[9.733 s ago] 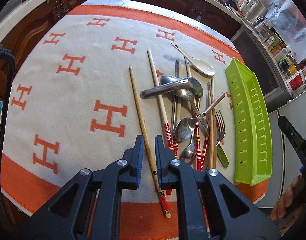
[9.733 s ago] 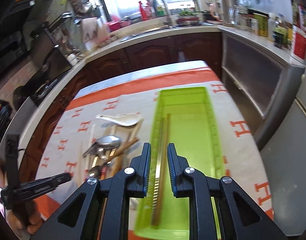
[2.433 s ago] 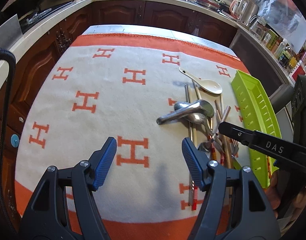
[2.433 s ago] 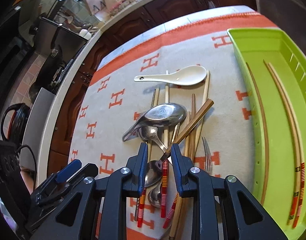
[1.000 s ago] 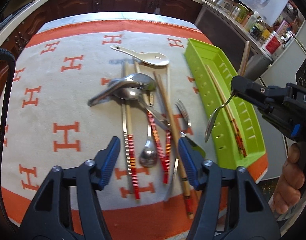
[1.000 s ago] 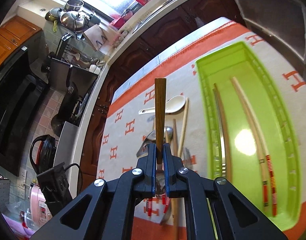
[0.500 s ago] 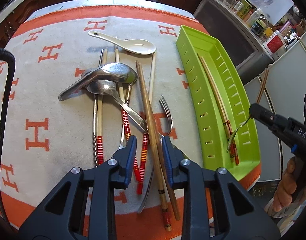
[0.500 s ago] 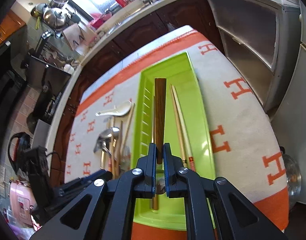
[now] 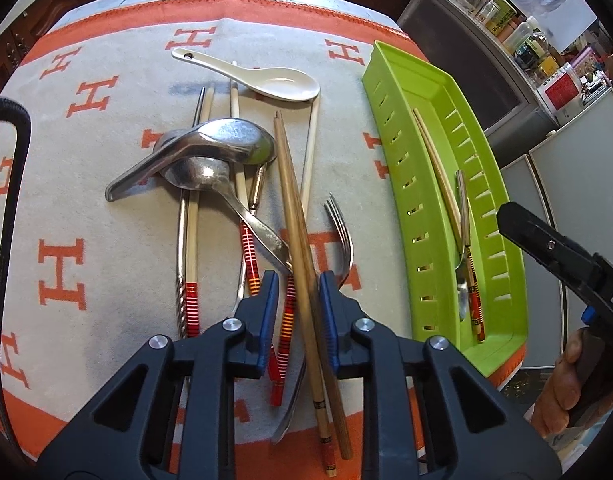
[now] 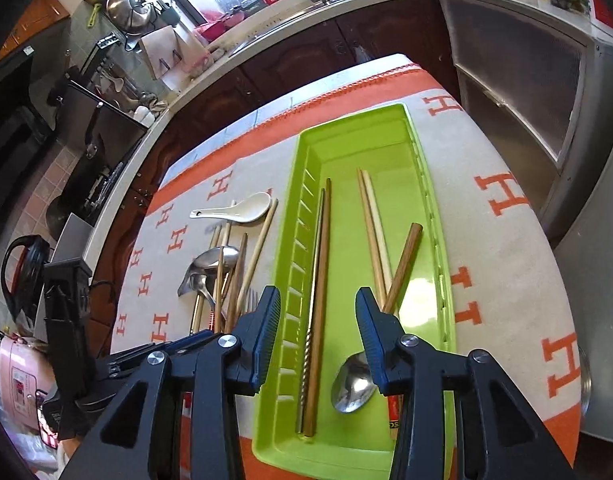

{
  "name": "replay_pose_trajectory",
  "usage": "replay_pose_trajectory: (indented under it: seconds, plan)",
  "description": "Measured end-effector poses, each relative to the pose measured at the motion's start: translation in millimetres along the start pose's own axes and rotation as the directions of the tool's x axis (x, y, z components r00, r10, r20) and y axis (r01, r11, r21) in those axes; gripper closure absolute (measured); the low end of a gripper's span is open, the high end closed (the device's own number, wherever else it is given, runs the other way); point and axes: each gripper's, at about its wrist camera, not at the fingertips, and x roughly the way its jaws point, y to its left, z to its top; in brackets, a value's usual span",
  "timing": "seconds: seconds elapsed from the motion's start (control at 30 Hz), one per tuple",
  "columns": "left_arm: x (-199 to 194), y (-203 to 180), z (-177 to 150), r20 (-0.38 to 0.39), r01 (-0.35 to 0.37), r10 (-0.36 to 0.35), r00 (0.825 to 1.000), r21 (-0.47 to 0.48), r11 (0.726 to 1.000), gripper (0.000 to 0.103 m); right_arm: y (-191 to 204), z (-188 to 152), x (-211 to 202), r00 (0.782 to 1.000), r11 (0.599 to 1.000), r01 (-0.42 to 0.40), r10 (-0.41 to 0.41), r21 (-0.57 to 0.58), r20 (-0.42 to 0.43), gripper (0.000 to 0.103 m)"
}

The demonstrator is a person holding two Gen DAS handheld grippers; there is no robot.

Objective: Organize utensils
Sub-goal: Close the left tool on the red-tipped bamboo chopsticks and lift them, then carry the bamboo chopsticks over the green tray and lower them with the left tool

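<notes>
From the left wrist view we see our left gripper (image 9: 295,292) low over the heap of utensils on the orange-and-cream cloth (image 9: 106,216), its jaws narrow and closing around a pair of brown wooden chopsticks (image 9: 294,216) that run between the blue pads; whether the pads already press on the wood we cannot tell. A red-striped chopstick (image 9: 287,320) also lies in that gap. Further up the cloth a large steel ladle spoon (image 9: 210,148) rests across a smaller steel spoon (image 9: 226,192), a fork (image 9: 340,236) lies just beside the brown pair toward the tray, and a white ceramic spoon (image 9: 262,80) sits near the far edge of the heap. The green tray (image 9: 390,152) stands along the cloth's right edge. Our right gripper (image 9: 546,248) shows beyond the tray's outer rim, with a hand (image 9: 562,392) under it.

From the right wrist view our right gripper (image 10: 318,320) hangs above the near end of the green tray (image 10: 386,128), jaws opening with nothing between them. In the tray lie a wooden-handled spoon (image 10: 402,268), tilted across a pale chopstick pair (image 10: 372,224), its steel bowl near the tray's near end, and a metal and a brown chopstick (image 10: 320,280) along the slotted wall
</notes>
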Motion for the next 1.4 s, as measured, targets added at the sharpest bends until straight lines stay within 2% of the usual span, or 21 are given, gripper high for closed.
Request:
replay_pose_trajectory:
  seconds: [0.07,0.17,0.6,0.93,1.4]
  plan:
    - [2,0,-1,-0.006,0.003,-0.003,1.000,-0.004,1.000,0.095,2,-1,1,1.000,1.000,-0.005,0.005,0.001,-0.001,0.064]
    - [2,0,-2,-0.006,0.002,-0.002,1.000,0.000,1.000,0.097,18,-3,13,1.000,1.000,-0.008,0.008,-0.009,-0.005,0.064]
    - [0,6,-8,-0.008,0.026,-0.026,1.000,-0.020,0.999,0.098,63,-16,29,0.997,0.991,-0.071,0.067,-0.114,-0.039,0.064]
    - [2,12,-10,-0.034,0.040,-0.041,0.999,-0.037,0.999,0.098,65,-17,39,0.995,0.989,-0.084,0.077,-0.118,-0.066,0.064]
    - [-20,2,-11,0.030,0.009,-0.010,0.999,0.016,1.000,0.098,71,-20,44,0.994,0.987,-0.089,0.079,-0.132,-0.077,0.064]
